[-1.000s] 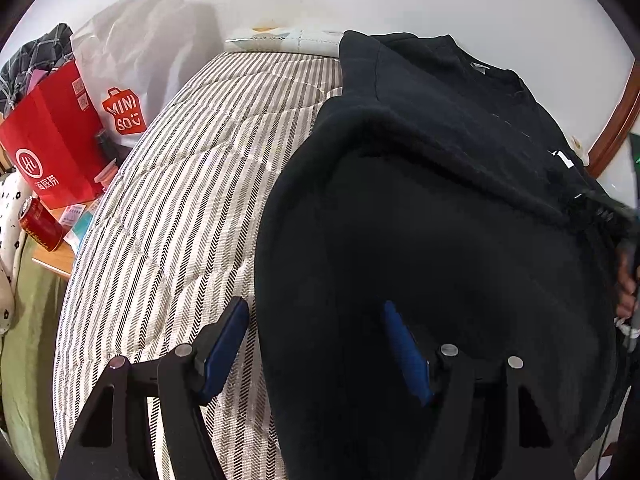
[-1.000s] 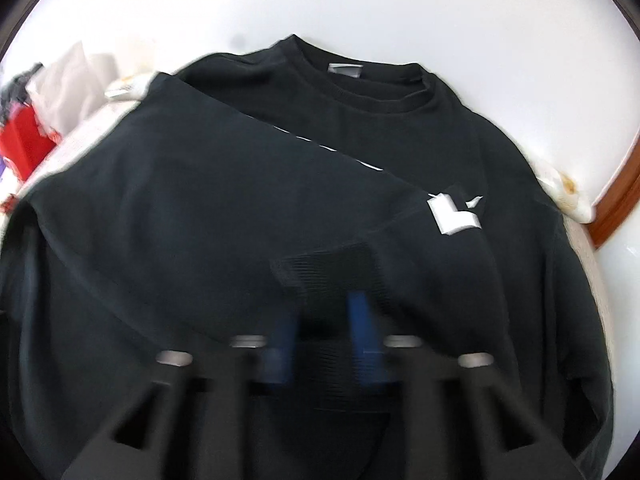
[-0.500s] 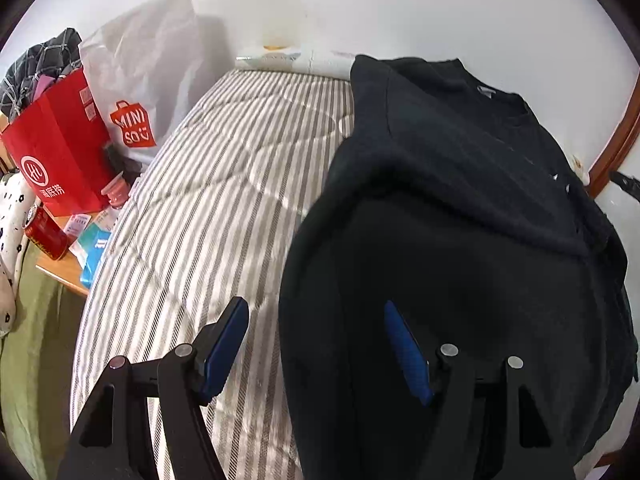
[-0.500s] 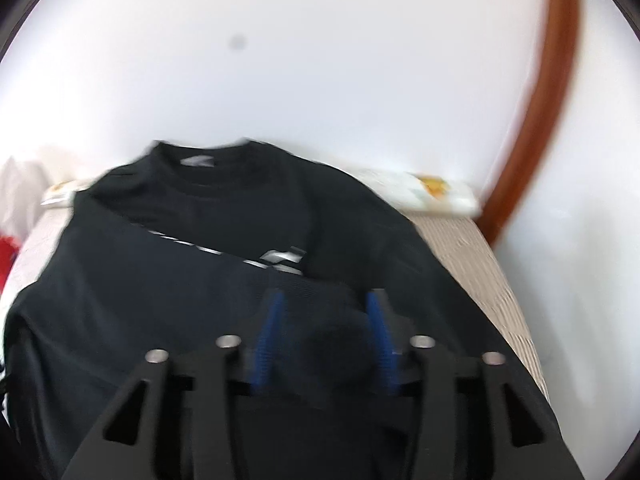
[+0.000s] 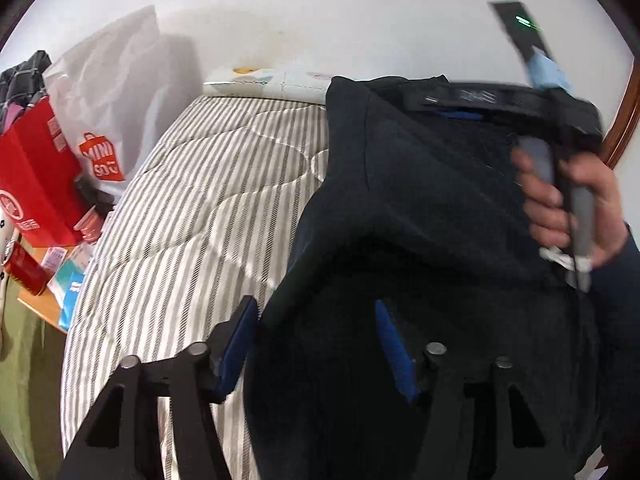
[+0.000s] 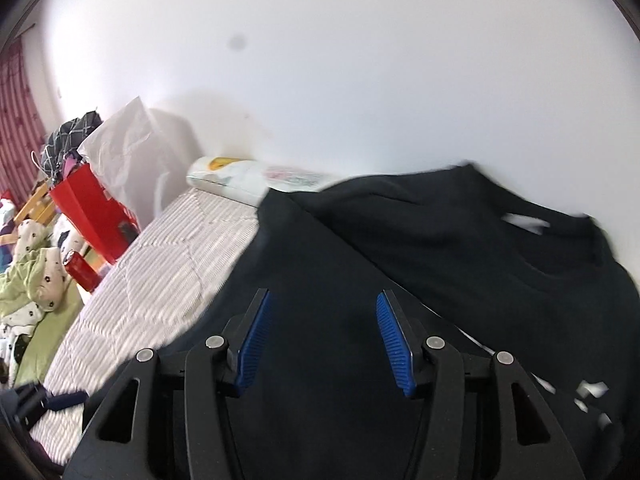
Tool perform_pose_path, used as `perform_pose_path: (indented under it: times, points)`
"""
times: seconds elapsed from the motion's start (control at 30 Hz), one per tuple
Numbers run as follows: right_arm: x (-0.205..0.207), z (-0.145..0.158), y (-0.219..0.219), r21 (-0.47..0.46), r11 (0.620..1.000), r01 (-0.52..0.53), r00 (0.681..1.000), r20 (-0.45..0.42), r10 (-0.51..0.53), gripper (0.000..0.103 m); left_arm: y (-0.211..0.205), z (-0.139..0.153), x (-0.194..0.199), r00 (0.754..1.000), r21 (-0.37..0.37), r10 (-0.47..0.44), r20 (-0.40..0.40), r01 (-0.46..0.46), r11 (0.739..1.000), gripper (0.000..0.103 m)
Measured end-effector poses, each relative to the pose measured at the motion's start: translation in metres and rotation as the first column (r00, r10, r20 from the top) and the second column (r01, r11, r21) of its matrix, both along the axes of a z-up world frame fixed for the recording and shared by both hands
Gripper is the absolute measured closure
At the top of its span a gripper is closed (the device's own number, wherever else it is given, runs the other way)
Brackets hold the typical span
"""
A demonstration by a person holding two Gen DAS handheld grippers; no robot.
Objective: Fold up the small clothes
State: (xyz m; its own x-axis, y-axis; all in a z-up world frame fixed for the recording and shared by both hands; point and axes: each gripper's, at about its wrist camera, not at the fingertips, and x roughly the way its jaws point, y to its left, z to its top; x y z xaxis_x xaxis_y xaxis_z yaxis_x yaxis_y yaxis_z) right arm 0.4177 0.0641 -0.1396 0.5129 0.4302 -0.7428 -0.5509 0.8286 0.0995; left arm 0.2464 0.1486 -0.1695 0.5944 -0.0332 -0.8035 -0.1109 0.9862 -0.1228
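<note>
The black long-sleeved cotton sweatshirt (image 6: 460,264) lies on the striped grey-and-white quilted mattress (image 5: 192,216), on its right half. Its long axis runs from near to far: the round neckline with a white label sits at the far end, close to the white wall, and the hem comes toward the cameras. One side of the garment is folded over the body, so a straight diagonal edge crosses the chest in the right wrist view.

The left gripper (image 5: 316,344) hovers over the near left edge of the sweatshirt, angled down. Its blue-padded fingers (image 5: 240,340) have just been closing, yet a clear gap remains: they straddle the garment's folded edge and do not press on it.

The right gripper (image 6: 324,340) is over the middle of the sweatshirt, also angled down. Its fingers have just been opening and now stand spread, with only flat cloth under the gap. In the left wrist view this tool shows blurred at the far right, its grey handle wrapped by the person's right hand (image 5: 568,200), with a dark sleeve behind.

Left of the mattress stand a red paper shopping bag (image 5: 32,184), a white plastic bag with a red logo (image 5: 108,108) and a red drink can (image 6: 82,268).
</note>
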Motion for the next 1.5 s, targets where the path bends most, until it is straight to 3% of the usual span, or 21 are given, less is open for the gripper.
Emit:
perform_pose_path:
  times: [0.1,0.23,0.3,0.33,0.37,0.53,0.63,0.77,0.9,1.07,1.13,1.2,1.3,1.4,1.5]
  points:
    - [0.024,-0.012,0.026,0.015,0.999,-0.036,0.999,-0.028,0.036,0.050,-0.002,-0.003,0.008,1.000,0.011,-0.017,0.007,0.017,1.000,0.063]
    - [0.051,-0.025,0.050,0.035,0.997,-0.075,0.996,-0.045,0.076,0.051,-0.004,-0.002,0.013,0.999,0.010,-0.028,0.030,0.028,1.000,0.071]
    - [0.067,-0.034,0.058,0.054,0.995,-0.084,0.992,-0.094,0.088,0.067,-0.006,-0.002,0.016,0.999,0.024,-0.035,0.038,0.034,0.999,0.076]
    - [0.073,-0.038,0.061,0.056,0.995,-0.087,0.989,-0.116,0.093,0.074,-0.007,-0.002,0.017,0.998,0.034,-0.036,0.044,0.035,0.999,0.087]
    - [0.078,-0.041,0.066,0.065,0.993,-0.099,0.986,-0.126,0.106,0.099,-0.006,-0.002,0.017,0.998,0.045,-0.031,0.052,0.029,0.999,0.092]
    - [0.076,-0.024,0.080,0.130,0.983,-0.128,0.989,-0.061,0.136,0.100,0.024,0.001,0.014,0.995,0.015,0.051,0.085,-0.053,0.998,0.097]
    - [0.081,-0.021,0.102,0.146,0.981,-0.129,0.990,-0.040,0.136,0.100,0.044,-0.006,0.015,0.995,-0.036,0.092,0.045,-0.090,0.995,0.097]
    - [0.083,-0.040,0.129,0.105,0.987,-0.121,0.991,-0.049,0.126,0.100,0.050,-0.019,0.017,0.995,-0.052,0.101,-0.004,-0.101,0.994,0.097]
    - [0.075,-0.046,0.133,0.072,0.989,-0.127,0.992,-0.017,0.129,0.100,0.050,-0.022,0.019,0.995,-0.056,0.104,-0.010,-0.104,0.993,0.096]
    - [0.075,-0.042,0.120,0.070,0.991,-0.118,0.990,-0.066,0.123,0.096,0.047,-0.020,0.022,0.993,-0.032,0.114,-0.022,-0.115,0.993,0.094]
    - [0.070,-0.032,0.107,0.068,0.993,-0.101,0.992,-0.067,0.106,0.087,0.045,-0.018,0.023,0.993,-0.014,0.112,-0.027,-0.113,0.994,0.094]
    - [0.062,-0.020,0.090,0.046,0.997,-0.069,0.997,-0.040,0.071,0.064,0.041,-0.016,0.021,0.993,-0.003,0.112,-0.034,-0.112,0.994,0.094]
    - [0.043,-0.001,0.052,0.034,0.999,-0.024,1.000,-0.001,0.024,0.059,0.034,-0.009,0.016,0.993,0.009,0.113,-0.041,-0.113,0.994,0.093]
    - [0.022,0.014,0.003,0.014,0.999,0.033,0.999,-0.021,-0.033,0.051,0.021,0.002,0.007,0.993,0.032,0.109,-0.035,-0.108,0.994,0.087]
    - [-0.006,0.027,-0.058,-0.012,0.993,0.116,0.992,-0.040,-0.116,0.051,0.005,0.018,-0.006,0.997,0.032,0.079,-0.001,-0.079,0.996,0.079]
